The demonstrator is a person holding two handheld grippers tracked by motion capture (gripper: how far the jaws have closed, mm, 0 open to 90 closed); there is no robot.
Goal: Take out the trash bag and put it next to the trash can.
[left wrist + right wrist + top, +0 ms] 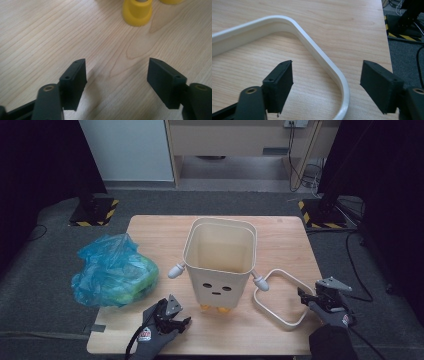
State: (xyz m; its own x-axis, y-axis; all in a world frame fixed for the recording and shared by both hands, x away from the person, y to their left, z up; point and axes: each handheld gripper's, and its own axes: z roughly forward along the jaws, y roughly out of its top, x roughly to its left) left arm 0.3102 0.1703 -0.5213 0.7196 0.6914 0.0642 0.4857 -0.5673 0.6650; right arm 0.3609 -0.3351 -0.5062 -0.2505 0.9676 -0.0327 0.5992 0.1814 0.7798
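A cream bin with a drawn face, stubby arms and yellow feet stands upright in the middle of the wooden table. To its right a white rounded frame lies flat on the tabletop. My right gripper is low at the table's right side, open, and in the right gripper view the frame's curved corner passes between the jaws without touching either. My left gripper is near the front edge, just left of the bin's feet. Its jaws stand open over bare wood.
A crumpled blue plastic bag with something green inside sits at the table's left edge. The table's right edge runs close beside my right gripper, with dark floor and cables beyond it. Black stands with striped bases flank the far corners.
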